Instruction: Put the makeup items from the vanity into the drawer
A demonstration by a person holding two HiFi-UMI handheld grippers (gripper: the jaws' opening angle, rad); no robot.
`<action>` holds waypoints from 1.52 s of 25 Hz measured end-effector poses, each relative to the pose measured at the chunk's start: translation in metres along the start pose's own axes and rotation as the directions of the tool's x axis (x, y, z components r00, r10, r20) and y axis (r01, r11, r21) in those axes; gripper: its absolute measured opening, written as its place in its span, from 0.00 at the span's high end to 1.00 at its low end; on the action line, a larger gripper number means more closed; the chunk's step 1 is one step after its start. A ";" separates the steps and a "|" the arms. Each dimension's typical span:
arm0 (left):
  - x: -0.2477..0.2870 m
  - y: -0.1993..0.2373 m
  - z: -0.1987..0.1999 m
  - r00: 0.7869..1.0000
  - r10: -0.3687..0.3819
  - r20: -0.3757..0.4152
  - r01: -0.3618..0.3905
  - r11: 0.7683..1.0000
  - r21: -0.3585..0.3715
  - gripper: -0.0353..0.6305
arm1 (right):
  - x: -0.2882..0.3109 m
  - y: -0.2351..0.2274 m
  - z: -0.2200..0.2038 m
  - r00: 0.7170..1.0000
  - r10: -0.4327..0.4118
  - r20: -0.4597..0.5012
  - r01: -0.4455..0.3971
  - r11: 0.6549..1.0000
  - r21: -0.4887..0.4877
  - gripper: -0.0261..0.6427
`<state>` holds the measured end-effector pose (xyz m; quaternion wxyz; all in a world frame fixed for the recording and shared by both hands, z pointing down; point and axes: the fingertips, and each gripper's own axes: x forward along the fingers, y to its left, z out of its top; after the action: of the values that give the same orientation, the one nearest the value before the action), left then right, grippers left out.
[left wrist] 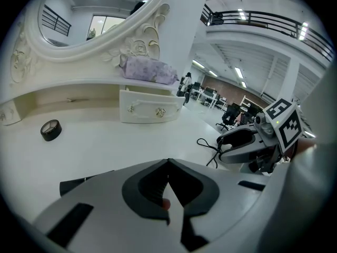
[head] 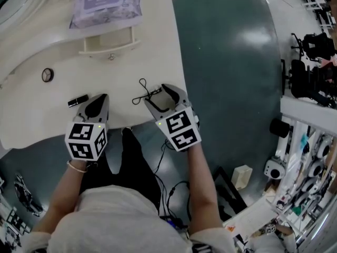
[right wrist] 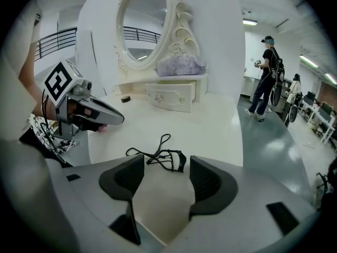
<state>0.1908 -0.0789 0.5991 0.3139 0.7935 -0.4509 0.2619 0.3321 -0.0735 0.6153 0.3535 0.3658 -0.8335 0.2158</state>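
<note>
A black eyelash curler (head: 146,93) lies on the white vanity top (head: 158,46) near its front edge. My right gripper (head: 160,93) stands open right behind it. In the right gripper view the curler (right wrist: 158,153) lies just past the fingertips of that gripper (right wrist: 166,165), and nothing is between the pads. My left gripper (head: 100,97) is shut and empty beside a black tube (head: 78,100); its jaws meet at the tips (left wrist: 168,162). A small round black case (head: 47,75) lies further left. The little white drawer (head: 110,42) at the back stands open.
A purple pack of wipes (head: 105,4) rests on the shelf above the drawer. An oval mirror (right wrist: 145,28) rises behind the vanity. A person (right wrist: 267,75) stands on the grey floor to the right. Shelves with equipment (head: 310,157) line the right side.
</note>
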 end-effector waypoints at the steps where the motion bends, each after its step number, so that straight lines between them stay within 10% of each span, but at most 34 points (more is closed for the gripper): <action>1: -0.001 0.001 0.000 1.000 0.003 0.000 -0.003 1.000 -0.001 0.94 | 0.000 0.000 0.000 1.000 -0.004 -0.002 0.004 1.000 -0.002 0.54; 38: -0.049 0.035 0.015 0.993 0.076 0.086 -0.070 0.996 -0.063 0.94 | -0.018 0.017 0.055 0.989 -0.068 0.132 0.057 0.994 0.089 0.64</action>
<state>0.1397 -0.0766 0.5636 0.3074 0.7775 -0.5006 0.2243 0.3041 -0.0882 0.5638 0.2871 0.4201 -0.8337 0.2146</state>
